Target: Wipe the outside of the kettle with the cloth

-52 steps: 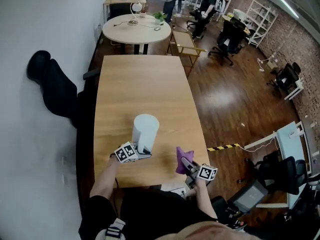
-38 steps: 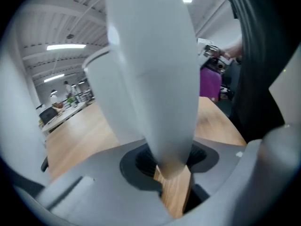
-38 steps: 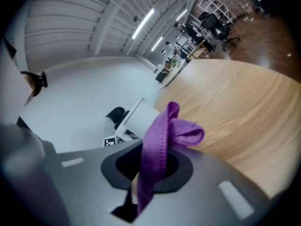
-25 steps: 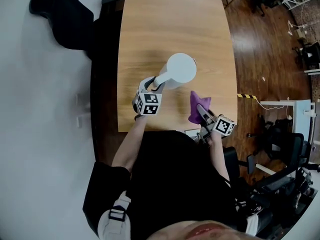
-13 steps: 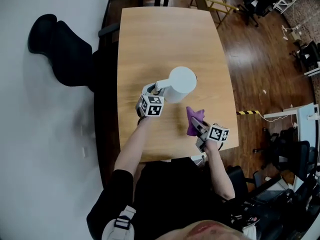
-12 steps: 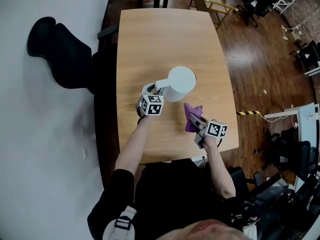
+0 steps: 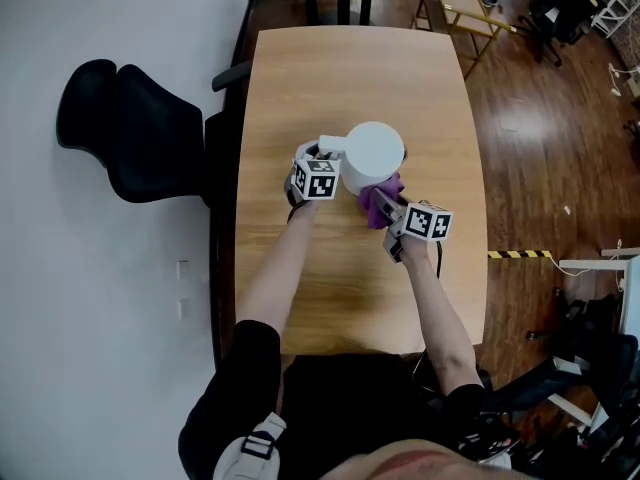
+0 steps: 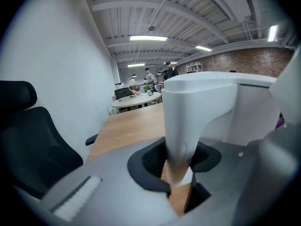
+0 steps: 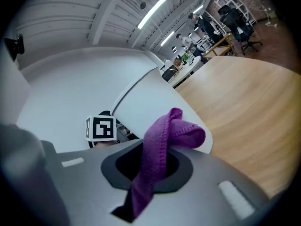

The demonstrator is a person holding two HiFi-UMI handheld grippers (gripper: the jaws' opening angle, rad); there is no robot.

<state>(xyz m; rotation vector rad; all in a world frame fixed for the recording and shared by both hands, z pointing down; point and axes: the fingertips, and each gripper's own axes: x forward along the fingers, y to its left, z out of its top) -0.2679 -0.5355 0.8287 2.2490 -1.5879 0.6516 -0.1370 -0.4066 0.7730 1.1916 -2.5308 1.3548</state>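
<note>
- My left gripper [image 8: 180, 171] has the kettle [image 7: 378, 150] by its handle [image 8: 188, 121]. The jaws have just been closing on it, and the pads look to bear on both sides, standing fairly wide because the handle is broad
- The kettle stands upright around the middle of the tabletop [image 7: 340, 68], handle toward my left
- My right gripper [image 9: 153, 166] is clamped narrow on the purple cloth [image 9: 164, 140], which pokes out as a twisted bunch with one fold flopped over at the tip
- In the head view that bunch lies against the kettle's near side; I cannot tell whether it really presses
- Only a small wad leads the way, so if I come in too flat the hard jaw tips could meet the white wall instead of the cloth and scuff it
- Rubbing drags on the cloth, and since I pinch only a thin twisted part, it could pull out of my jaws mid-stroke
- My push from the right lands well off the handle, so the smooth, tapering handle might swivel in my left pads and the kettle could turn, skid or tip
- A sweep round toward the handle could knock my two grippers together
</note>
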